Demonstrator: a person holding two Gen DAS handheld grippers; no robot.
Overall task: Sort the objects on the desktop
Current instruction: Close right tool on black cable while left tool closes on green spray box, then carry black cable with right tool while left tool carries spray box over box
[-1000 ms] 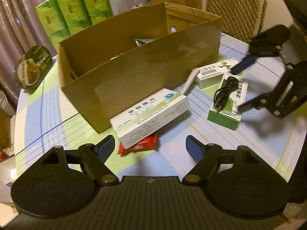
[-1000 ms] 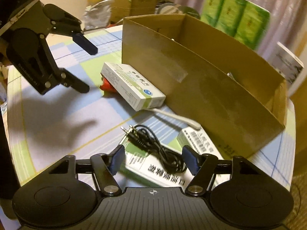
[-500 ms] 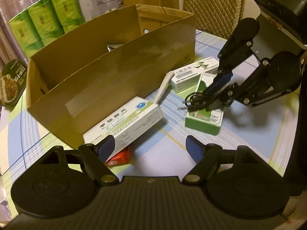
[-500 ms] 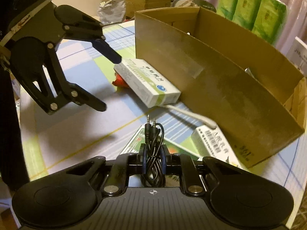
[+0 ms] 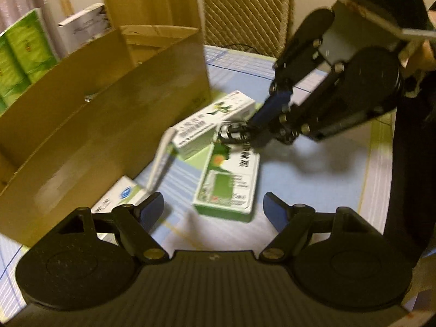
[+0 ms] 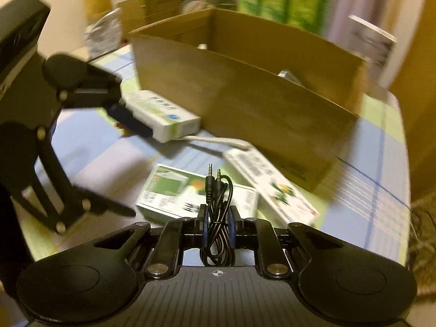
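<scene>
Black right gripper (image 6: 217, 229) tilted down, clamped on audio cable (image 6: 218, 204); left gripper (image 5: 214, 208) agape

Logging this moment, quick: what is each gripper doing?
Left gripper: open, holding nothing.
Right gripper: closed on the black audio cable.
</scene>
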